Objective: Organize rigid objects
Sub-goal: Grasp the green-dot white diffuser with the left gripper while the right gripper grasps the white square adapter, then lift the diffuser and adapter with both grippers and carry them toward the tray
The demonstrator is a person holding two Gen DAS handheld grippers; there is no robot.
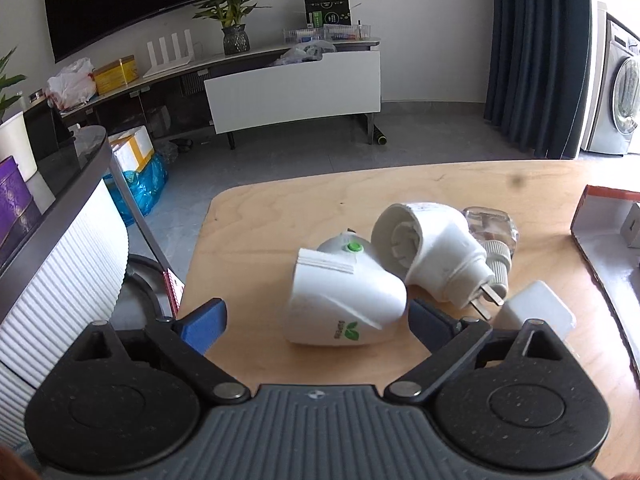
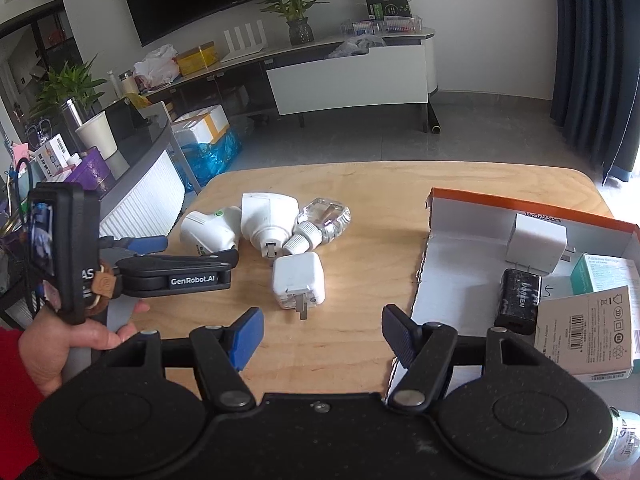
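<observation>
Left hand-held gripper [image 1: 316,320] spread wide, leaf-marked plug-in [image 1: 344,304] between jaws

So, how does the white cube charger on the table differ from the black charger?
The white cube charger lies on the bare wooden table; the black charger lies inside the open cardboard box. The white one is larger, and its prongs show. Both are boxy plug adapters.

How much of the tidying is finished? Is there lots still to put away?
Some is done: a white charger, a black adapter and small boxes already sit in the cardboard box. Right now the left gripper, jaws wide open, is around the green-button plug without squeezing it. Still left: the round plug, the clear bottle and the square charger.
</observation>
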